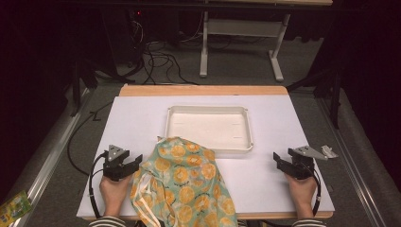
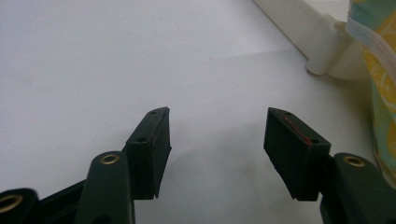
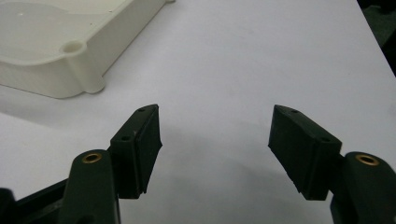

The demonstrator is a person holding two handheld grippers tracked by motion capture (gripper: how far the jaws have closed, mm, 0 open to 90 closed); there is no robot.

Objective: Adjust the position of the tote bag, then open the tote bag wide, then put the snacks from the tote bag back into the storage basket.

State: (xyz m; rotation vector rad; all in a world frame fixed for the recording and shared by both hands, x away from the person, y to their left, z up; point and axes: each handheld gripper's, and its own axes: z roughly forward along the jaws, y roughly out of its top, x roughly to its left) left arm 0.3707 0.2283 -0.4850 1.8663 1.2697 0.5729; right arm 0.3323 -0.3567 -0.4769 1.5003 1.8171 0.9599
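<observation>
Both forearms came in from the near edge, striped sleeves just showing. The left hand [image 1: 113, 188] held the left gripper [image 1: 134, 162] low, fingers [image 2: 149, 149] spread wide with nothing between them. The right hand [image 1: 302, 189] held the right gripper [image 1: 280, 162] likewise, its fingers [image 3: 137, 147] equally parted and empty.

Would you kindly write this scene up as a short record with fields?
surface: white table
tray: white, empty, at the table's middle, far side
cloth: green with an orange-slice print, bunched at the near edge, its far tip lying against the tray's near left corner
left gripper: on the table left of the cloth, jaws open, nothing between them
right gripper: on the table right of the cloth and apart from it, jaws open, nothing between them
</observation>
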